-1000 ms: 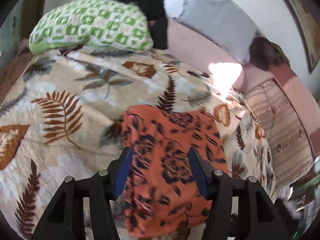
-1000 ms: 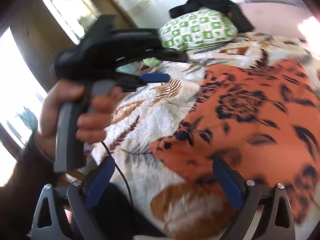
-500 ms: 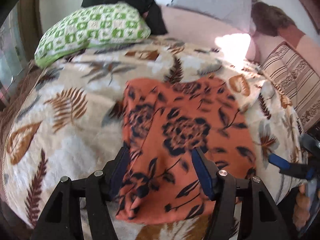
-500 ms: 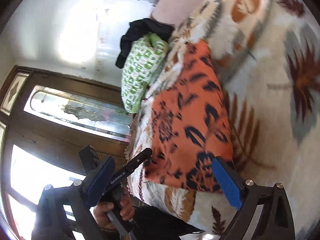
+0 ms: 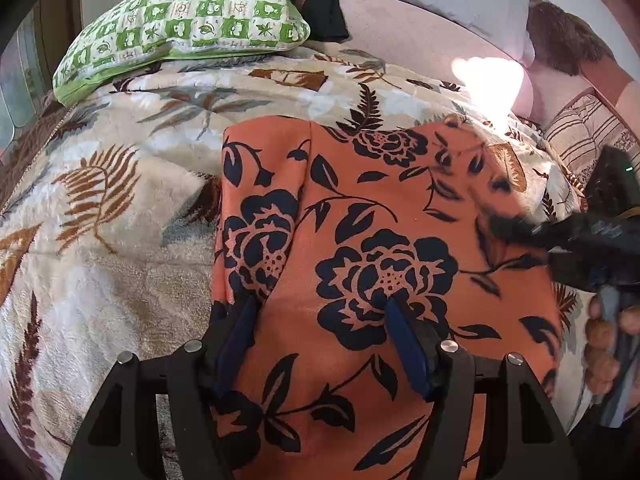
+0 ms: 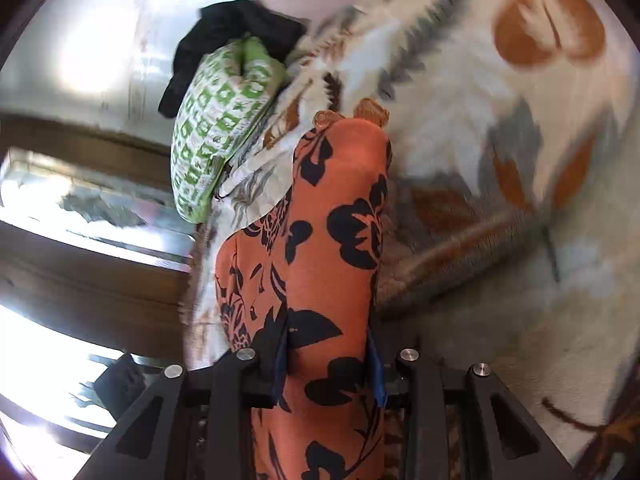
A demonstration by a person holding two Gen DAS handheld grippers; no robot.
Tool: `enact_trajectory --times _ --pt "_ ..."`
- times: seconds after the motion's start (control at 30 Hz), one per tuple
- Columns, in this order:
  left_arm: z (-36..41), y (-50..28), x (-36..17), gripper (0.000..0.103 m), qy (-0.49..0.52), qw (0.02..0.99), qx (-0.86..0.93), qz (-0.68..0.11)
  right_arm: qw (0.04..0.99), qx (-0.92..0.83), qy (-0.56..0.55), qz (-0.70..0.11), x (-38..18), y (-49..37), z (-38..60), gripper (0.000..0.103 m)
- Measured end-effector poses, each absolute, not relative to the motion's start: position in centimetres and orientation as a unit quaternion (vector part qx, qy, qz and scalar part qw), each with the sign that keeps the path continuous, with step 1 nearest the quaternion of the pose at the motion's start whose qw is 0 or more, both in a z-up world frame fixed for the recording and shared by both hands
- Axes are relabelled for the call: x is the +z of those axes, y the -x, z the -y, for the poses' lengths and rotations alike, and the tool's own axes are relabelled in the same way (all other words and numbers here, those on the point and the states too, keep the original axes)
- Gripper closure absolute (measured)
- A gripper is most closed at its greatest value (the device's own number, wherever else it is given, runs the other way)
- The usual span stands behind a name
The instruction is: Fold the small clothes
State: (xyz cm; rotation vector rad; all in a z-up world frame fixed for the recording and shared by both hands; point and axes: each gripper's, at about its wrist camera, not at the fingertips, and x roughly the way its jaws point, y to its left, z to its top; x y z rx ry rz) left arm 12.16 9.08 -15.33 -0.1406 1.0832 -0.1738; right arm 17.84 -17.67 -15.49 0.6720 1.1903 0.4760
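The left tool (image 5: 320,320) hangs over the near part of the orange flowered cloth (image 5: 380,240), its blue pads apart and pressing on nothing. The right tool (image 6: 328,356) is closing, with a raised fold of the same cloth (image 6: 336,240) between its pads; they seem to touch it on both sides. The cloth lies spread on the leaf-patterned blanket (image 5: 100,220) of the bed. Farther back sit a green checked pillow (image 5: 188,16) and a dark garment (image 5: 320,8).
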Motion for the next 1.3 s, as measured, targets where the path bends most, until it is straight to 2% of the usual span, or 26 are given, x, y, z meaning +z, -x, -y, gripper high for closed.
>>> enact_trajectory --times 0.03,0.1,0.27,0.33,0.4,0.47,0.5,0.53,0.6,0.7,0.77,0.8,0.83,0.87,0.97,1.03,1.2,1.27,1.3 --pt "-8.9 -12.2 -15.4 0.035 0.063 0.852 -0.084 -0.514 0.749 0.2 -0.288 -0.562 -16.8 -18.5 17.3 0.069" --pt "-8.5 -12.0 -15.4 0.035 0.044 0.855 -0.079 -0.511 0.741 0.194 -0.315 -0.56 -17.4 -18.4 18.0 0.069" --pt "-9.1 -12.0 -15.4 0.035 0.061 0.853 -0.084 -0.511 0.755 0.19 -0.326 -0.536 -14.4 -15.7 18.9 0.061" --pt "-9.0 -12.1 -15.4 0.035 0.06 0.853 -0.081 -0.512 0.742 0.192 -0.356 -0.535 -14.5 -13.7 19.3 0.028" --pt "-8.9 -12.1 -15.4 0.033 0.06 0.854 -0.081 -0.511 0.734 0.193 -0.361 -0.542 -15.0 -11.9 19.1 0.028" --pt "-8.9 -12.1 -15.5 0.033 0.058 0.854 -0.08 -0.51 0.726 0.2 -0.351 -0.556 -15.7 -11.3 18.5 0.029" --pt "-8.8 -12.1 -15.3 0.033 0.056 0.854 -0.082 -0.511 0.72 0.207 -0.351 -0.561 -16.2 -11.0 18.2 0.048" --pt "-8.9 -12.0 -15.0 0.033 0.058 0.853 -0.082 -0.511 0.721 0.2 -0.344 -0.568 -16.5 -10.9 18.1 0.062" --pt "-9.4 -11.5 -13.8 0.033 0.071 0.856 -0.078 -0.506 0.729 0.202 -0.334 -0.562 -15.5 -10.7 17.9 0.066" --pt "-9.6 -10.7 -12.3 0.033 0.066 0.867 -0.077 -0.488 0.746 0.196 -0.301 -0.561 -14.4 -10.3 17.4 0.066" --pt "-9.3 -10.9 -14.3 0.033 0.055 0.85 -0.072 -0.519 0.74 0.184 -0.289 -0.579 -15.8 -10.3 17.4 0.066" --pt "-9.1 -10.9 -15.5 0.029 0.043 0.843 -0.065 -0.532 0.735 0.183 -0.298 -0.581 -16.2 -10.3 17.6 0.059" --pt "-9.2 -10.7 -15.8 0.026 0.039 0.85 -0.062 -0.521 0.729 0.183 -0.308 -0.583 -16.2 -10.4 17.9 0.043" --pt "-9.4 -10.6 -15.7 0.026 0.047 0.851 -0.063 -0.519 0.733 0.178 -0.308 -0.581 -15.7 -10.5 18.3 0.04" --pt "-9.5 -10.8 -15.8 0.026 0.05 0.85 -0.065 -0.521 0.773 0.169 -0.298 -0.534 -12.7 -11.2 19.7 0.04" --pt "-9.5 -10.8 -15.8 0.026 0.051 0.85 -0.066 -0.52 0.766 0.188 -0.319 -0.525 -11.9 -12.8 19.9 0.04" --pt "-9.6 -10.9 -15.9 0.024 0.058 0.85 -0.069 -0.519 0.725 0.148 -0.352 -0.573 -16.5 -18.7 19.0 0.038" --pt "-9.8 -10.9 -16.1 0.024 0.062 0.849 -0.067 -0.521 0.734 0.18 -0.338 -0.561 -16.1 -19.8 18.1 0.067" --pt "-9.8 -10.9 -16.1 0.024 0.066 0.848 -0.067 -0.522 0.745 0.182 -0.316 -0.559 -15.3 -19.9 17.4 0.07"
